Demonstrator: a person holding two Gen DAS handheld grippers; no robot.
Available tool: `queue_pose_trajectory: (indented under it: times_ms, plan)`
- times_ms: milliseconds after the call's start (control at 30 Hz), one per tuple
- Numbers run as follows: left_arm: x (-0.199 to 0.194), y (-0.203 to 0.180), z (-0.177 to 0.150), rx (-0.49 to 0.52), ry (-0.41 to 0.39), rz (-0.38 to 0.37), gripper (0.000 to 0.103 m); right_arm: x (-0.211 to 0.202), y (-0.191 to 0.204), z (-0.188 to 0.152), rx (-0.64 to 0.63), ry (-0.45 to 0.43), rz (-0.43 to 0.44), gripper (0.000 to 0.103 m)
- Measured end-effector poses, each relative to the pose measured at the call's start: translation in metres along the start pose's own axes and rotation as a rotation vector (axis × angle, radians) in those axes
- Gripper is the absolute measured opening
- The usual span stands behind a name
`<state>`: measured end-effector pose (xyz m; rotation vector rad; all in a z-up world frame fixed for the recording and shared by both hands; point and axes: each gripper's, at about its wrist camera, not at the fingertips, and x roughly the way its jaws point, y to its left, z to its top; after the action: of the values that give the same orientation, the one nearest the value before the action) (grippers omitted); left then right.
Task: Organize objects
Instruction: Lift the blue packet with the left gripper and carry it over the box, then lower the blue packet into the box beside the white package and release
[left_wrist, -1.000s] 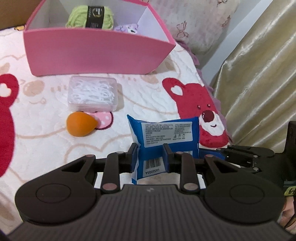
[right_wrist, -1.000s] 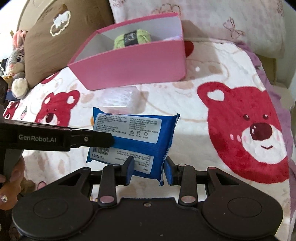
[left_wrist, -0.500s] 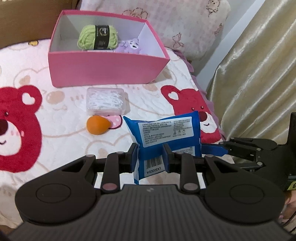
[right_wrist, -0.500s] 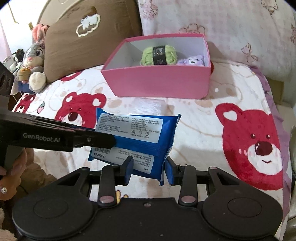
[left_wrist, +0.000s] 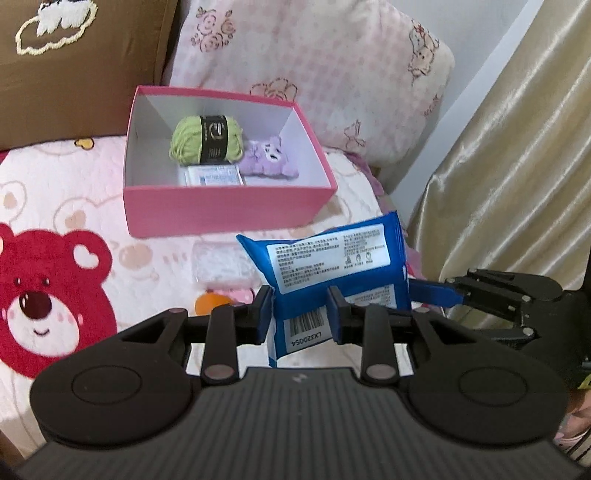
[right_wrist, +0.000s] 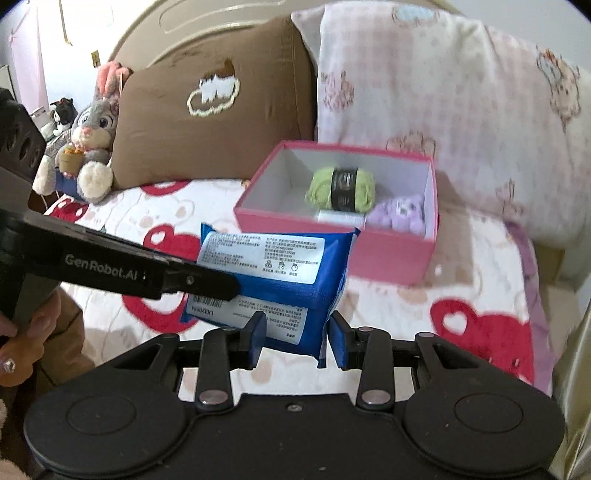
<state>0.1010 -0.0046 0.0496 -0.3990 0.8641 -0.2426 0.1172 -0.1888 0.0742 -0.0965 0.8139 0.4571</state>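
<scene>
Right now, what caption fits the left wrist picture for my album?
Both tools, left tool and right tool, carry a blue wipes pack toward the pink box.

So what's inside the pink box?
Inside the pink box sit green yarn, a purple plush toy and a flat white packet, partly under the yarn. The near wall hides the floor's front strip.

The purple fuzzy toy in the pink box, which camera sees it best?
The left wrist view: the purple toy is sharp, face showing, beside the green yarn in the pink box. The right wrist view shows it blurred, partly behind the box wall.
</scene>
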Motion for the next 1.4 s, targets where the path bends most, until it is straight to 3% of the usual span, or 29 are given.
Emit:
queue_pose_trajectory:
  times_ms: [367,433,600,800,967,1200,1400]
  plan:
    - [0.026,0.015,0.082,-0.041,-0.107,0.029,0.028,0.033,-0.021,0.070,-0.023,-0.100,-0.059,0.036]
    - [0.037,0.014,0.096,-0.028,-0.151,0.067,0.029,0.043,-0.031,0.081,-0.028,-0.111,-0.045,0.034]
    - [0.085,0.022,0.126,-0.087,-0.116,0.082,0.029,0.080,-0.069,0.095,0.082,-0.094,-0.036,0.033]
    - [0.143,0.040,0.141,-0.135,-0.039,0.104,0.029,0.133,-0.089,0.101,0.115,0.010,-0.076,0.033]
    - [0.186,0.074,0.138,-0.249,0.038,0.064,0.030,0.175,-0.095,0.101,0.074,0.097,-0.115,0.033]
    - [0.225,0.098,0.130,-0.304,0.121,0.064,0.030,0.220,-0.095,0.096,0.054,0.237,-0.150,0.033]
    - [0.237,0.110,0.123,-0.345,0.142,0.039,0.031,0.230,-0.090,0.092,0.025,0.261,-0.175,0.033]
